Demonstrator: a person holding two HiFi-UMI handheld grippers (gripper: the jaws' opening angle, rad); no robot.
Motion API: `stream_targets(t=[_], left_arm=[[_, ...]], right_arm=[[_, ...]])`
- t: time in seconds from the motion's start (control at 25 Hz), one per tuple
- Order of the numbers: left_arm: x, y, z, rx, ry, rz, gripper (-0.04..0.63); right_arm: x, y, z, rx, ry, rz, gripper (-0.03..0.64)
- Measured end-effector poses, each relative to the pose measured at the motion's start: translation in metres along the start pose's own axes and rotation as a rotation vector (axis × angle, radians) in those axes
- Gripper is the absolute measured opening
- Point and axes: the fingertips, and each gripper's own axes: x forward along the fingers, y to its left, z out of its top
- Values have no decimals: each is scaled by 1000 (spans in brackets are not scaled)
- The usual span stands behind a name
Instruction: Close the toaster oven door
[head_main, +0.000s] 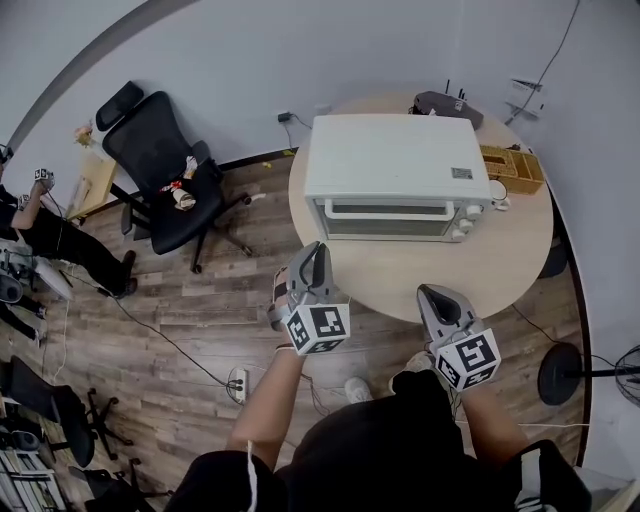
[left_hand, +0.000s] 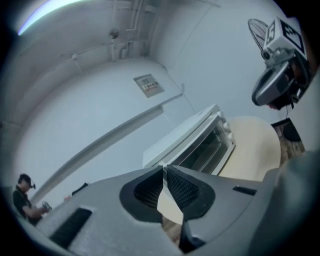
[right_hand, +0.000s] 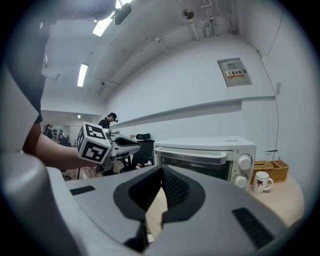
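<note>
A white toaster oven (head_main: 395, 175) stands on a round pale table (head_main: 400, 280), its glass door upright against the front, the handle (head_main: 390, 207) along the door's top edge. My left gripper (head_main: 318, 248) hangs off the table's near left edge, short of the oven, fingertips almost touching with nothing between them. My right gripper (head_main: 428, 292) hovers at the table's near edge, shut and empty. The left gripper view shows the oven (left_hand: 200, 142) beyond the left gripper's closed tips (left_hand: 164, 167). In the right gripper view the oven (right_hand: 200, 155) sits ahead of the right gripper's tips (right_hand: 161, 169).
A white mug (right_hand: 260, 181) and a wicker basket (head_main: 512, 165) sit right of the oven. A black office chair (head_main: 165, 170) stands to the left on the wood floor. A person (head_main: 40, 225) is at the far left. A power strip (head_main: 238, 381) lies by my feet.
</note>
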Motion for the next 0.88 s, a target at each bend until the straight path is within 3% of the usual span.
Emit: stream_targets(t=[0.12, 0.24, 0.32, 0.48, 0.6, 0.88], left_arm=[[-17, -6, -3, -192, -24, -34, 8], [-29, -17, -9, -418, -11, -117, 6], [-38, -24, -13, -513, -2, -157, 6], [-52, -34, -11, -533, -35, -195, 6], [-60, -36, -6, -546, -75, -215, 6], [-65, -34, -9, -549, -75, -216, 6]], right_arm=[[0, 6, 5, -7, -18, 14, 0], [-1, 8, 8, -14, -28, 13, 0], [0, 11, 9, -41, -25, 10, 0], [0, 20, 19, -123, -28, 3, -2], [-2, 24, 34, -120, -61, -3, -2], [-1, 30, 44, -124, -84, -9, -2]])
